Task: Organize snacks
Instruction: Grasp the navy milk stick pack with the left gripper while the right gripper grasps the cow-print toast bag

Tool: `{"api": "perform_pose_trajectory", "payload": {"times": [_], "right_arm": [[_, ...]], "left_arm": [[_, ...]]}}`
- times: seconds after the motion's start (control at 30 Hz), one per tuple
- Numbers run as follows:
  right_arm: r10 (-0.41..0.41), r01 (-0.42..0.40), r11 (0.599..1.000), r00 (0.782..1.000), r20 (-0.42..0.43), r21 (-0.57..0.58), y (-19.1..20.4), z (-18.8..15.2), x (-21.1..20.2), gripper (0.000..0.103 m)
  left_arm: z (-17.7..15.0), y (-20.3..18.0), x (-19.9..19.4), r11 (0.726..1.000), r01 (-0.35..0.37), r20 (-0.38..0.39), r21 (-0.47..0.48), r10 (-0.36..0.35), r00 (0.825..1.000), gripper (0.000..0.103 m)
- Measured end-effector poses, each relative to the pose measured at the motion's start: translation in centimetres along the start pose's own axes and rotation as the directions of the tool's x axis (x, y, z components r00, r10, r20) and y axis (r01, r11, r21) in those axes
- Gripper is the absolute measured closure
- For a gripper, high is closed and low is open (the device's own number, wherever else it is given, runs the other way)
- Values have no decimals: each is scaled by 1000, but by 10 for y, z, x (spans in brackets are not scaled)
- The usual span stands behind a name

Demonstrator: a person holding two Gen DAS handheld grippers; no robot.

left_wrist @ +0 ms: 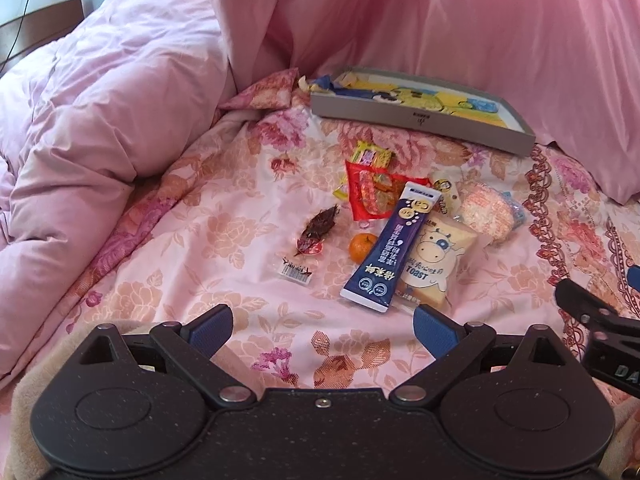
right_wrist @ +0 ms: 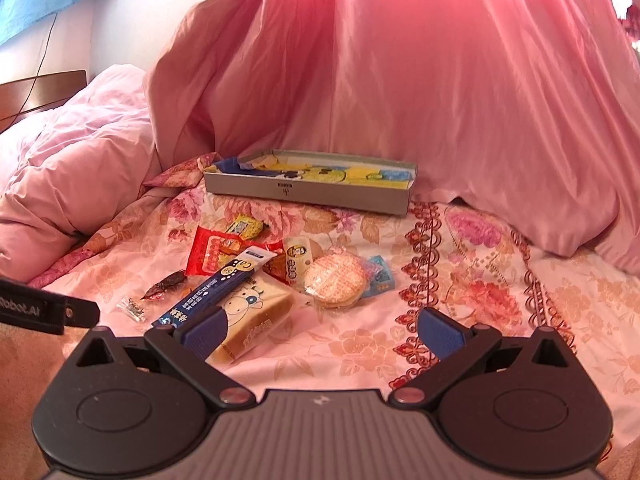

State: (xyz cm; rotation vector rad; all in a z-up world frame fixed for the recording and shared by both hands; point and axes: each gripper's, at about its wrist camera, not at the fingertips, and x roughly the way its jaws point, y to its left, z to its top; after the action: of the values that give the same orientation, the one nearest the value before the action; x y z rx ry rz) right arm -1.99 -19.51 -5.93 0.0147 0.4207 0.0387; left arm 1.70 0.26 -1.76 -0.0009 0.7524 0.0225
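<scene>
- The left hand-held gripper (left_wrist: pixel 323 330) sits in the lower part of the left wrist view, released, with its blue pads wide apart and only the bed sheet between them.
- The right hand-held gripper (right_wrist: pixel 322 332) is also released, at the bottom of the right wrist view; its left pad stands in front of the toast packet (right_wrist: pixel 248 312), but whether it touches the packet I cannot tell.
- The snacks lie in a loose group on the floral bed sheet (left_wrist: pixel 208 240), in the centre of both views.
- A long dark blue sachet (left_wrist: pixel 386 248) lies tilted, partly over the toast packet with a cartoon cow (left_wrist: pixel 434 260).
- A small orange (left_wrist: pixel 362 247) rests just beside the sachet, on its left in the left wrist view.
- A red packet (left_wrist: pixel 372 194) lies above the orange, and a yellow packet (left_wrist: pixel 370 156) is just beyond it.
- A round cracker in clear wrap (right_wrist: pixel 335 278) lies to the right of the toast packet in the right wrist view.
- A dark red wrapped snack (left_wrist: pixel 318 230) and a small clear wrapper with a barcode (left_wrist: pixel 297 272) lie to the left of the group.
- A grey shallow box (left_wrist: pixel 420 120) with a yellow and blue picture inside stands behind the snacks, in the upper centre, against the pink bedding (left_wrist: pixel 460 28).
</scene>
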Motion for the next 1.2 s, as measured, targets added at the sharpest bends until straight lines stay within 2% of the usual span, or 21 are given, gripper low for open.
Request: {"api": "perform_pose_trajectory", "payload": {"times": [0.13, 0.27, 0.37, 0.5, 0.57, 0.67, 0.77, 0.83, 1.0, 1.07, 1.2], "right_arm": [[20, -19, 1000, 999, -39, 21, -6, 5, 9, 0], [49, -50, 999, 996, -76, -7, -10, 11, 24, 0], [140, -148, 986, 984, -113, -69, -10, 13, 40, 0], [241, -264, 958, 954, -180, -115, -7, 14, 58, 0], [256, -286, 947, 947, -194, -148, -6, 14, 66, 0], [244, -284, 934, 950, -194, -217, -5, 13, 76, 0], [269, -312, 919, 943, -195, -239, -5, 12, 87, 0], [297, -342, 914, 930, -216, -217, -5, 10, 96, 0], [363, -417, 903, 872, -328, -109, -6, 3, 118, 0], [374, -424, 902, 862, -342, -79, -9, 1, 123, 0], [389, -421, 907, 855, -343, -22, -15, 3, 127, 0]], "left_arm": [[9, -2, 14, 1000, 9, -26, -2, -9, 1000, 6], [16, -11, 33, 998, 43, -61, 55, -40, 997, 7], [22, -15, 45, 994, 67, -69, 84, -61, 996, 7], [29, -13, 61, 989, 115, -90, 88, -107, 990, 7], [34, -10, 69, 986, 142, -98, 82, -134, 986, 7], [41, -7, 85, 981, 176, -112, 79, -167, 980, 7], [49, -8, 103, 973, 204, -139, 105, -188, 972, 10], [53, -11, 115, 970, 208, -156, 126, -187, 970, 12], [57, -13, 137, 960, 245, -206, 134, -215, 955, 21], [57, -14, 142, 954, 272, -220, 126, -240, 946, 25], [60, -23, 151, 937, 312, -239, 155, -271, 932, 33]]}}
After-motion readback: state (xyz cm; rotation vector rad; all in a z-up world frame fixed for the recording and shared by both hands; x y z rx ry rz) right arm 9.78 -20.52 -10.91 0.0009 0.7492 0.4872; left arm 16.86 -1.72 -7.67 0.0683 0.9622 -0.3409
